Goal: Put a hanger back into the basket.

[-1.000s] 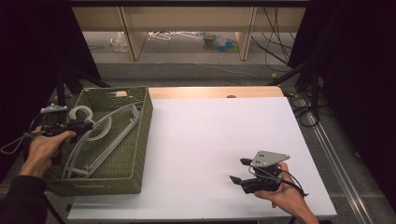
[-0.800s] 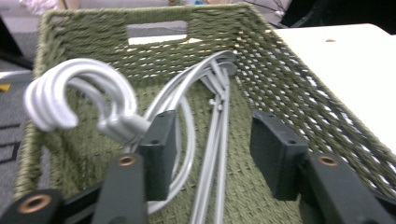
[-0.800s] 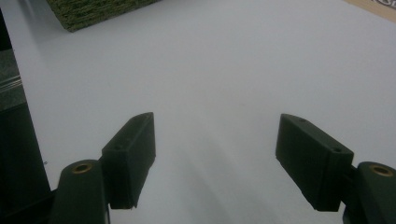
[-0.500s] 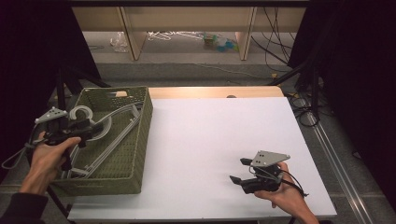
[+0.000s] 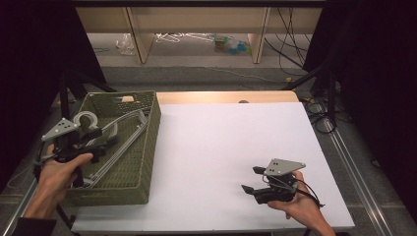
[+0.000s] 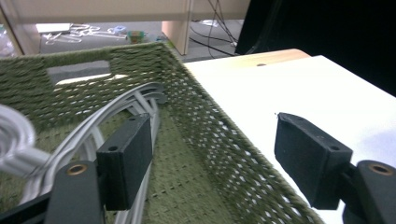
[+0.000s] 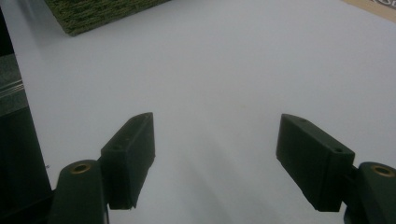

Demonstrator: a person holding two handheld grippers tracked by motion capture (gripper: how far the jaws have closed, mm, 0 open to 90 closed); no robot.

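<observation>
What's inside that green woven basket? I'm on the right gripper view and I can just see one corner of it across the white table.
Observer: Pale grey hangers lie in the basket.
Operator: Where's the left gripper?
Observer: The left gripper is held over the basket, at its left side in the high view.
Operator: Has it got a hanger?
Observer: No. Its jaws have just been opening and now stand wide, with nothing pressed between them. A hanger's hook sits beside one jaw.
</observation>
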